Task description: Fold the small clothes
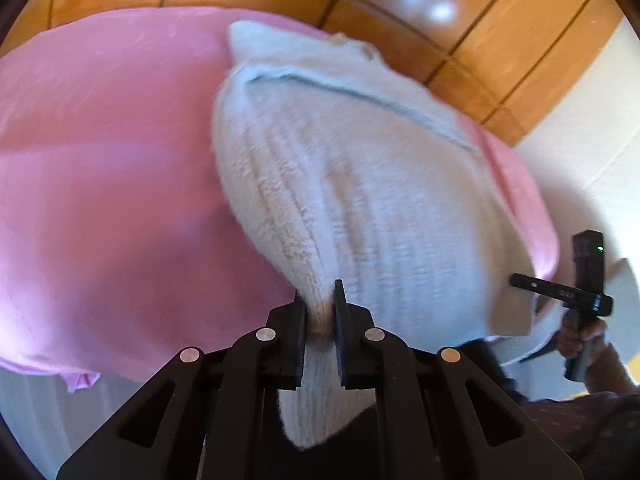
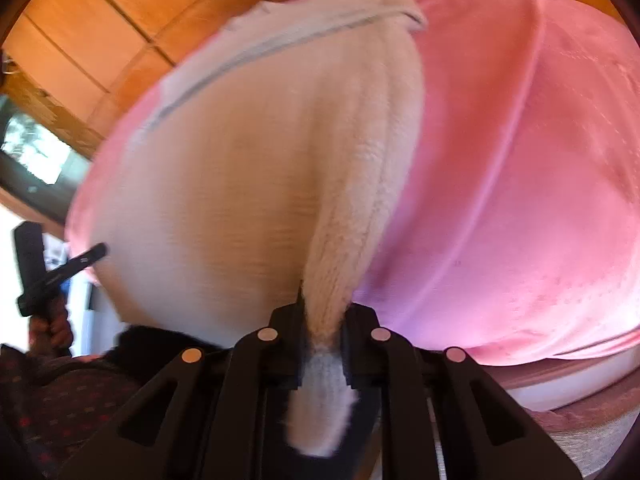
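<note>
— What lies under my work?
— Pink sheet (image 1: pixel 100 168), spread wide, faint creases across it.
— Beyond its edge?
— Orange-brown floor tiles (image 1: pixel 500 40), dark grout lines, one glare spot. A dark window (image 2: pixel 36 156) at my right camera's far left.

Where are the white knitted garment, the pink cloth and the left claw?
White knitted garment (image 1: pixel 360 184), left wrist view, ribbed middle.
Pink cloth (image 1: pixel 112 184), left wrist view, flat middle.
Left claw (image 1: pixel 320 312), left wrist view, between its fingertips.

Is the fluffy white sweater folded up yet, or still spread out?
Still spread out. The white sweater lies open across the pink cloth, only its near edge pinched by both grippers.
</note>
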The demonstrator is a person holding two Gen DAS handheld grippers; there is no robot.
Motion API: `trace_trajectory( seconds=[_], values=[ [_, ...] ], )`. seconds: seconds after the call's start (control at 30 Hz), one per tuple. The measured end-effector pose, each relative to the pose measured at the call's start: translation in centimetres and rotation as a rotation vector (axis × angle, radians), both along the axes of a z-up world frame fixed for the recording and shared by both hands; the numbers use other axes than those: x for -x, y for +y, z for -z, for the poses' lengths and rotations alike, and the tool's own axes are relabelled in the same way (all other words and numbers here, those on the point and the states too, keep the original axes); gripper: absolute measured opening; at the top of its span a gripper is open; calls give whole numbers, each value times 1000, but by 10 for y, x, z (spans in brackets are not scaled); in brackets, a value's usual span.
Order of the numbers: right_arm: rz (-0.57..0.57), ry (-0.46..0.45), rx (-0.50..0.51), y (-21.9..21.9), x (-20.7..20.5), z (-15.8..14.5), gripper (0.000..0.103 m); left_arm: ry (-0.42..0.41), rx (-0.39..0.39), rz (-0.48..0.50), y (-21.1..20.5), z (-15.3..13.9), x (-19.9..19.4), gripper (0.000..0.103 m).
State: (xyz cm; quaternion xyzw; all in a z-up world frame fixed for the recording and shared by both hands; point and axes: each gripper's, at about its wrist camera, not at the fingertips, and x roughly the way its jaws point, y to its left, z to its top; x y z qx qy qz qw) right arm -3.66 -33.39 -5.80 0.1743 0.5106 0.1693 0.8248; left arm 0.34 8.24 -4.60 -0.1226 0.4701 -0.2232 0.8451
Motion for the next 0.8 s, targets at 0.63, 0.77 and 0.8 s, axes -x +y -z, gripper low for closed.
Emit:
trace_trajectory(
  seconds=[0.63,0.77,0.8],
  values=[
    [294,-114,-255,-48,-156,-35,39,171,395,-364,41,-9,-188,24],
    [335,-156,-278,-68,-153,-42,73,159,424,-481,66,-7,-197,55],
    [338,-160,-271,-71,-150,-42,77,132,383,-477,69,-10,-194,55]
  ],
)
